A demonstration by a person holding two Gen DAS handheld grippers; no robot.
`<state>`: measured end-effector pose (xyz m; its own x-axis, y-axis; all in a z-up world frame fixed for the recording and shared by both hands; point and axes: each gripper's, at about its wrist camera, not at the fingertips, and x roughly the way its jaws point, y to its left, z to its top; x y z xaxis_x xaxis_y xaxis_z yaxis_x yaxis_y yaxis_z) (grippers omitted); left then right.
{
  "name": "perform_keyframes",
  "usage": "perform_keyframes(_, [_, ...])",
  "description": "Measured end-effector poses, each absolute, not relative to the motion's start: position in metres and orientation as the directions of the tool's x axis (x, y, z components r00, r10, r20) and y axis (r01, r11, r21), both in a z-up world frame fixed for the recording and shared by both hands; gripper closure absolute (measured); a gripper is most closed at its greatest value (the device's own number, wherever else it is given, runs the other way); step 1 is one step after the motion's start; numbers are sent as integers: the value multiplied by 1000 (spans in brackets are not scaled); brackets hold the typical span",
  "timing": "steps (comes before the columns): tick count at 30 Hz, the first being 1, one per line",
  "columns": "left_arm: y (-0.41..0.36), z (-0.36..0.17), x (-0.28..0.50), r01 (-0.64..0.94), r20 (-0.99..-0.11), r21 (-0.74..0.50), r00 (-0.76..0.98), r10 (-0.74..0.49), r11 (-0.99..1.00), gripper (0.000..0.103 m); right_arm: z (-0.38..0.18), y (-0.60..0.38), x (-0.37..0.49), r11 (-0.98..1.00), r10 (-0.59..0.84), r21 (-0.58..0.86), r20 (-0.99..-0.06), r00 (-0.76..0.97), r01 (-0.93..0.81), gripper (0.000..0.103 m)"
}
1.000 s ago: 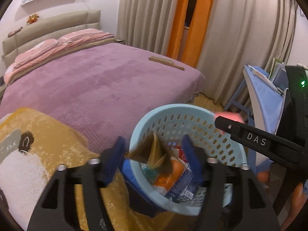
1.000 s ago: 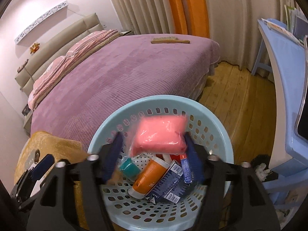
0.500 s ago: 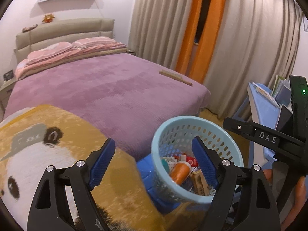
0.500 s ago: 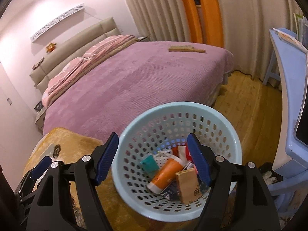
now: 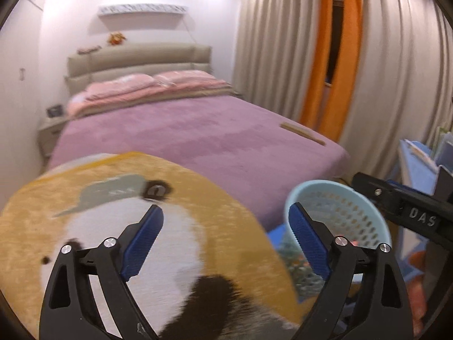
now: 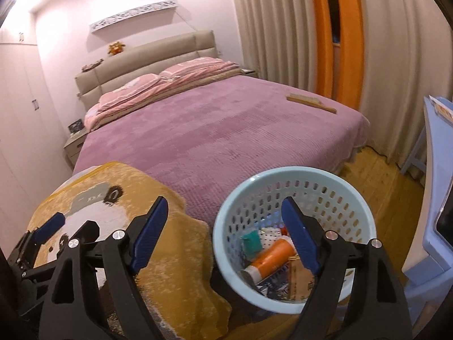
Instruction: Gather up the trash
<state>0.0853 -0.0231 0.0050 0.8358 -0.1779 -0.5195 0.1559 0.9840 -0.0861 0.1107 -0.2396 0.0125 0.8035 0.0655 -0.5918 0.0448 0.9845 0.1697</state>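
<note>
A light blue perforated basket point(image 6: 294, 178) stands at the foot of the bed and holds trash: an orange tube point(image 6: 271, 257), a teal piece point(image 6: 250, 239), a brown packet point(image 6: 300, 279) and printed wrappers. My right gripper point(image 6: 223, 231) hovers above its left rim, jaws opening, nothing between them. My left gripper point(image 5: 226, 236) hangs over the panda rug point(image 5: 119, 221), jaws opening and empty, with the basket point(image 5: 334, 195) to its right. The right gripper's arm shows at the right edge of the left wrist view.
A purple-covered bed point(image 6: 226, 133) fills the middle, with a wooden brush point(image 6: 310, 102) near its far corner and pink pillows at the headboard. A blue table point(image 6: 436, 170) stands right, beige and orange curtains behind. Wooden floor point(image 6: 376, 175) lies beyond the basket.
Both grippers let go of their trash, a brown packet and a pink pack, into the basket, then opened wider, rose and drew back leftward. The basket now sits lower right in both views.
</note>
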Motion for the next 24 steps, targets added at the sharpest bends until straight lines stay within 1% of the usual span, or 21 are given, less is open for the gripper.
perform_keyframes(5, [2, 6, 72, 72, -494, -73, 864, -99, 995, 13, 18, -221, 97, 990, 78, 144, -541, 837, 1, 23])
perform_keyframes(9, [19, -2, 62, -16, -471, -41, 882, -5, 999, 10, 14, -209, 84, 990, 97, 137, -498, 862, -32, 19])
perform_keyframes(12, [30, -9, 58, -39, -463, -48, 886, 12, 998, 10, 12, -203, 80, 991, 99, 125, -478, 873, -44, 19])
perform_keyframes(14, [36, -12, 55, -57, -440, -49, 897, 30, 997, 10, 9, -201, 75, 990, 105, 129, -455, 884, -51, 19])
perform_keyframes(16, [40, -16, 52, -72, -416, -52, 908, 44, 996, 10, 7, -200, 69, 992, 81, 125, -431, 899, -30, 19])
perform_keyframes(20, [43, -15, 49, -36, -404, -85, 915, -1, 996, 10, 6, -198, 57, 996, 14, 90, -379, 925, 22, 19])
perform_keyframes(24, [36, -16, 44, -27, -386, -34, 922, 12, 999, 9, 4, -199, 56, 993, -3, 107, -372, 928, 46, 19])
